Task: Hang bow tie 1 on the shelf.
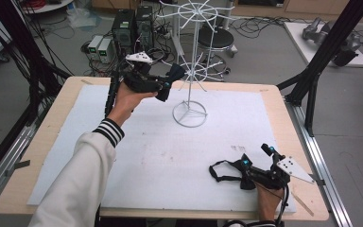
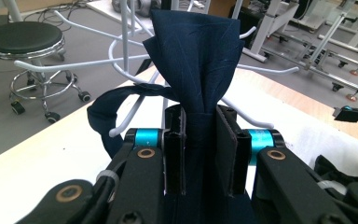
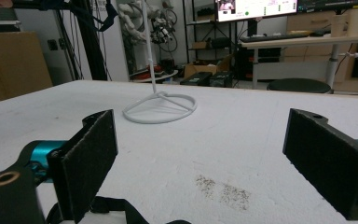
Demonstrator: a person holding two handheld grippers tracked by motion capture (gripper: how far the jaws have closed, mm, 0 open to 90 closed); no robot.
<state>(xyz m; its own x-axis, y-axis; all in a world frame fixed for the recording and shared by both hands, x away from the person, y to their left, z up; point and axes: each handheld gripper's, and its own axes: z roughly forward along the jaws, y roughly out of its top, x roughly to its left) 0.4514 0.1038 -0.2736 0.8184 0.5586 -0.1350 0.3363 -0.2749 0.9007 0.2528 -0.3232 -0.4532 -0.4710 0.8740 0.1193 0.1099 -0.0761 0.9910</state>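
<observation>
On the white mat (image 1: 146, 156) covering the table (image 1: 42, 142) stands a white wire rack (image 1: 189, 71), its ring base near the mat's far middle and its curved arms fanning out higher up the pole. The left gripper (image 1: 170, 84) is raised beside those arms, holding a dark blue bow tie (image 2: 200, 60). A second bow tie (image 1: 227, 171) lies on the mat at the near right, just beside the right gripper (image 1: 257, 163).

The main risk, as I judge it, is the held bow tie's strap (image 2: 105, 112) missing or slipping off a rack arm: the loop hangs slack beside the thin wire, and a careless push could also tip the light rack.

The left jaws are closed narrow, clamped on the pinched middle of the bow tie, whose fabric fans out above them. The right jaws stand wide apart with nothing between them, resting low over the mat, the other bow tie's strap at their base.
</observation>
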